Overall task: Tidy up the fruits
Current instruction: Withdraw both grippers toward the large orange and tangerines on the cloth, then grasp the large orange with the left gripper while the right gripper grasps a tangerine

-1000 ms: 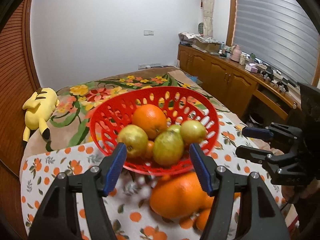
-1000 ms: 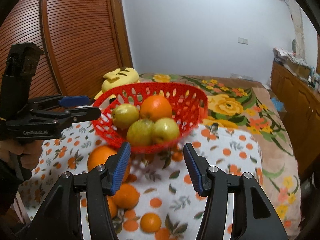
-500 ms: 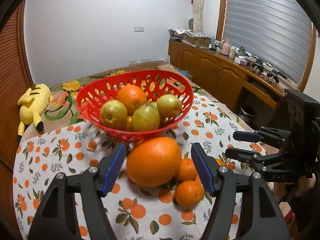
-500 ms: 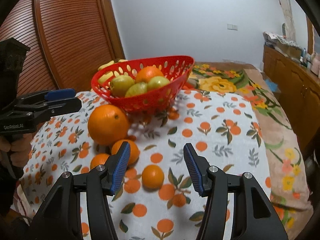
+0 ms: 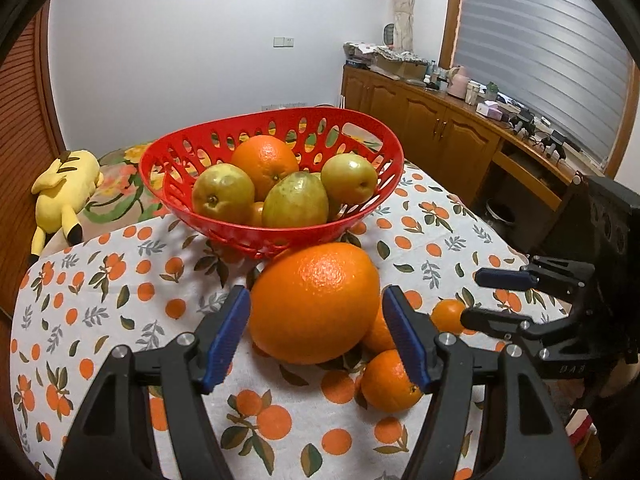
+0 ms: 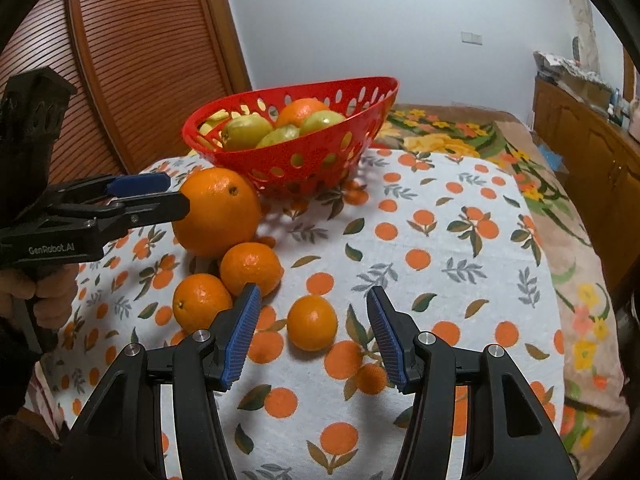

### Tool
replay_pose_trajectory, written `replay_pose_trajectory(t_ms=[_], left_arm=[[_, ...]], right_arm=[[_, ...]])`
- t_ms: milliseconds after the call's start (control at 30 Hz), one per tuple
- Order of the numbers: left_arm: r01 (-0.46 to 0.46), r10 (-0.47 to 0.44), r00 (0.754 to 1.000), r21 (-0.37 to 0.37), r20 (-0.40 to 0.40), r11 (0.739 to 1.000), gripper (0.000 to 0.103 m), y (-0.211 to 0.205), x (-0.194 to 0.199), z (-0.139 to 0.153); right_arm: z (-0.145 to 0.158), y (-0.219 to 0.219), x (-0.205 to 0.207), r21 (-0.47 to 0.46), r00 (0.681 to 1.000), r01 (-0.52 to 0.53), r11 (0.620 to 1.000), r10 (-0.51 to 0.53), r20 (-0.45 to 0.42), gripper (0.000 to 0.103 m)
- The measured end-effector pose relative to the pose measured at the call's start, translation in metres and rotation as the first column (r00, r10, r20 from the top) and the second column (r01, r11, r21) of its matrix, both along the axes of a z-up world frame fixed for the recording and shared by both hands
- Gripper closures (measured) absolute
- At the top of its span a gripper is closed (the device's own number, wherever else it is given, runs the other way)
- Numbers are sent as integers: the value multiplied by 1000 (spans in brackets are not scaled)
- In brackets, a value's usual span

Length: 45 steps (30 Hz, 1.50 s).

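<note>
A red basket (image 5: pixel 224 228) (image 6: pixel 248 164) on the orange-print tablecloth holds an orange (image 5: pixel 264 160) and three green fruits (image 5: pixel 294 200). In front of it lies a large orange (image 5: pixel 316 300) (image 6: pixel 218 212). My left gripper (image 5: pixel 316 340) (image 6: pixel 176 192) is open, its blue pads flanking the large orange with small gaps. Three small oranges (image 6: pixel 250 268) (image 6: pixel 202 302) (image 6: pixel 312 322) lie nearer. My right gripper (image 6: pixel 314 336) (image 5: pixel 472 298) is open, and the nearest small orange sits just ahead of its tips, untouched.
A yellow plush toy (image 5: pixel 66 188) lies on the floral blanket (image 6: pixel 460 140) behind the table. A slatted wooden door (image 6: pixel 120 60) stands at the left and a wooden cabinet (image 5: pixel 440 136) at the right. A hand (image 6: pixel 52 288) holds the left gripper.
Both grippers have come down and forward toward the table. The large orange now sits between the left pads, and a small orange lies between the right fingertips. The fruit itself has not moved.
</note>
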<state>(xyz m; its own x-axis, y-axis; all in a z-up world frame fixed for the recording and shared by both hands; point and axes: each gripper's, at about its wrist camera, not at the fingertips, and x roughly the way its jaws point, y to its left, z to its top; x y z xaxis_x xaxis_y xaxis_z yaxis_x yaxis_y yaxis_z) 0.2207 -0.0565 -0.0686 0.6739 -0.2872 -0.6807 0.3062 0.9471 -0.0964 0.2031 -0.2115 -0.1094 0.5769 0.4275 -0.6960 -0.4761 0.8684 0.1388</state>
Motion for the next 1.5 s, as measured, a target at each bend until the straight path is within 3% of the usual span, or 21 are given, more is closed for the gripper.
replay_pose_trajectory(t_ms=[667, 1133, 1500], left_arm=[[5, -4, 1000, 59, -11, 998, 30, -11, 15, -15], [-8, 10, 1000, 92, -22, 996, 16, -17, 25, -28], [-15, 20, 999, 83, -51, 996, 13, -17, 34, -38]], right_arm=[[-20, 7, 6, -19, 999, -12, 1000, 11, -44, 51], [-20, 7, 6, -36, 999, -5, 999, 4, -34, 53], [-23, 10, 6, -55, 999, -8, 998, 6, -36, 53]])
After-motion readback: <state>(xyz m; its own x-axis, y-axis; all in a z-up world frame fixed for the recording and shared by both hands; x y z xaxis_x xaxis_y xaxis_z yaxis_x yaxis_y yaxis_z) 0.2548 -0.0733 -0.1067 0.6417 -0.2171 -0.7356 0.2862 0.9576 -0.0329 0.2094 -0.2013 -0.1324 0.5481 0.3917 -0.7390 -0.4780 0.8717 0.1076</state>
